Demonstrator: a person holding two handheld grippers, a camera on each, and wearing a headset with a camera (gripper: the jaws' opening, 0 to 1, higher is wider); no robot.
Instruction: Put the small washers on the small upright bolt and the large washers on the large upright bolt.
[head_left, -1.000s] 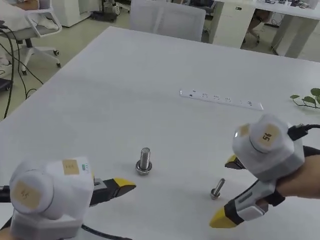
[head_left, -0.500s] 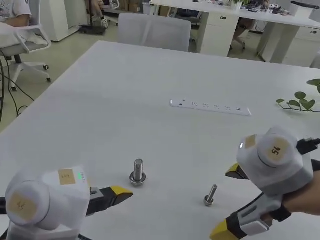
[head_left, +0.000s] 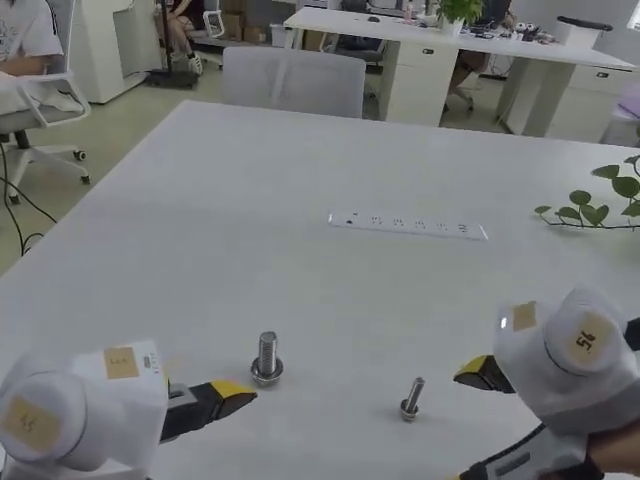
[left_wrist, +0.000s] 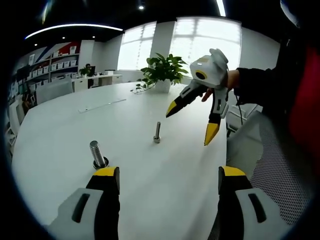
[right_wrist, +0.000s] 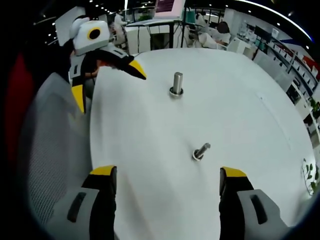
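Left gripper (left_wrist: 170, 172), jaws wide and empty, is just left of the large bolt (left_wrist: 96, 152), whose axis stands upright; the small bolt (right_wrist: 201, 150), right of it, is nearer the equally wide right gripper (right_wrist: 168, 171).

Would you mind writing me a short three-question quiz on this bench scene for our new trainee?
1. True or false: the left hand-held gripper and the right hand-held gripper are both open and empty.
2. Which stands nearer the left hand-held gripper: the large bolt or the small bolt?
3. What lies on the table beyond the bolts? A) a power strip B) a keyboard C) a tray
Key: 1 true; 2 the large bolt; 3 A.
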